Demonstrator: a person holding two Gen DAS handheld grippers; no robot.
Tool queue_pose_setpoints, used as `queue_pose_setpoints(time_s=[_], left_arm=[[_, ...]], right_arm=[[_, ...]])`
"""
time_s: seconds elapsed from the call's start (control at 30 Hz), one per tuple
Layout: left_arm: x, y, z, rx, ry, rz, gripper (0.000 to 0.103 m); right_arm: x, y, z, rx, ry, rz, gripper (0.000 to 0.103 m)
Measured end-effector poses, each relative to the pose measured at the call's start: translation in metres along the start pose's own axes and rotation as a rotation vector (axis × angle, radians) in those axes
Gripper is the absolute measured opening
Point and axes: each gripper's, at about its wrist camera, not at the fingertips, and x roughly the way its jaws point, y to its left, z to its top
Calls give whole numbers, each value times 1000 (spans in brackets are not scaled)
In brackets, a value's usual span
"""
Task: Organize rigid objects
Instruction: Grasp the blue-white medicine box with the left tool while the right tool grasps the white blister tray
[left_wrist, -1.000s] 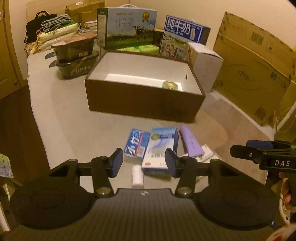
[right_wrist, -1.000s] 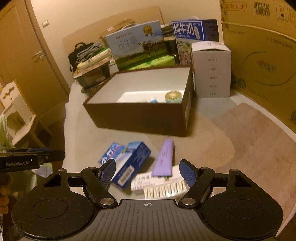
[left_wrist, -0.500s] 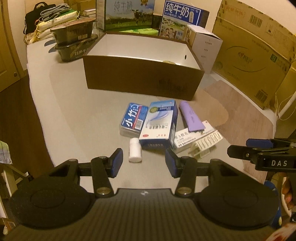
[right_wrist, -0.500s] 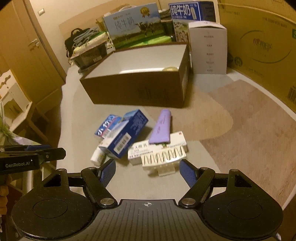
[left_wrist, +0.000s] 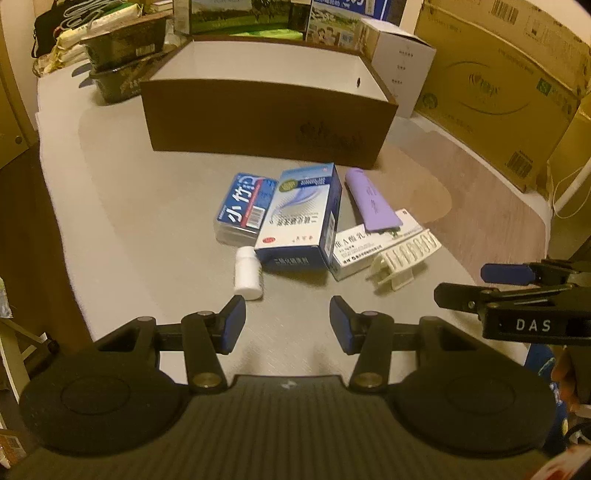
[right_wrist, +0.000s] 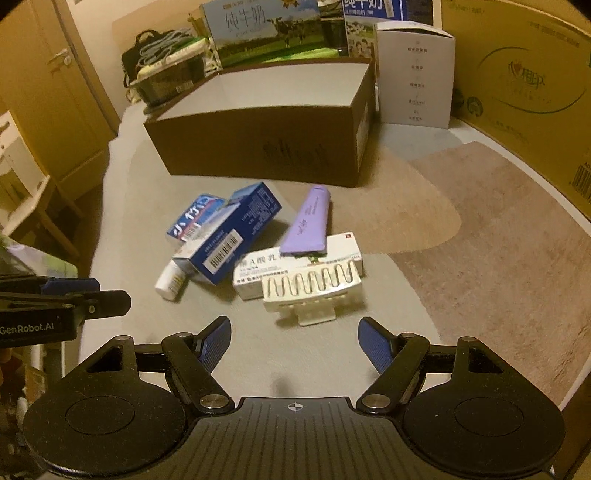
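Note:
A pile of small items lies on the grey mat before an open brown box (left_wrist: 266, 122) (right_wrist: 266, 147): a blue medicine box (left_wrist: 301, 221) (right_wrist: 229, 236), a flat blue packet (left_wrist: 243, 206) (right_wrist: 194, 218), a white bottle (left_wrist: 247, 273) (right_wrist: 170, 282), a purple tube (left_wrist: 371, 203) (right_wrist: 308, 225), a white carton (left_wrist: 364, 243) (right_wrist: 291, 266) and a cream clip (left_wrist: 404, 258) (right_wrist: 312, 291). My left gripper (left_wrist: 286, 323) is open and empty, just short of the bottle. My right gripper (right_wrist: 295, 343) is open and empty, just short of the clip.
Milk cartons (right_wrist: 258, 29), a white box (right_wrist: 415, 74) and dark trays (left_wrist: 125, 62) stand behind the brown box. Large cardboard boxes (left_wrist: 495, 81) line the right side. The mat's left edge drops to the floor (left_wrist: 22, 221).
Both grippers have pulled back and lowered, so the pile now lies farther ahead of the fingers and the brown box's inside is hidden behind its front wall. Both stayed open.

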Motion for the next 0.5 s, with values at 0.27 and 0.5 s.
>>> queue_pose_setpoints(time_s=[0.27, 0.5], left_arm=[[17, -1, -1, 11, 15, 15, 49], [33, 1, 1, 17, 26, 27, 49]], right_arm=[[14, -3, 1, -12, 7, -14, 76], [33, -4, 2, -33, 21, -30, 76]])
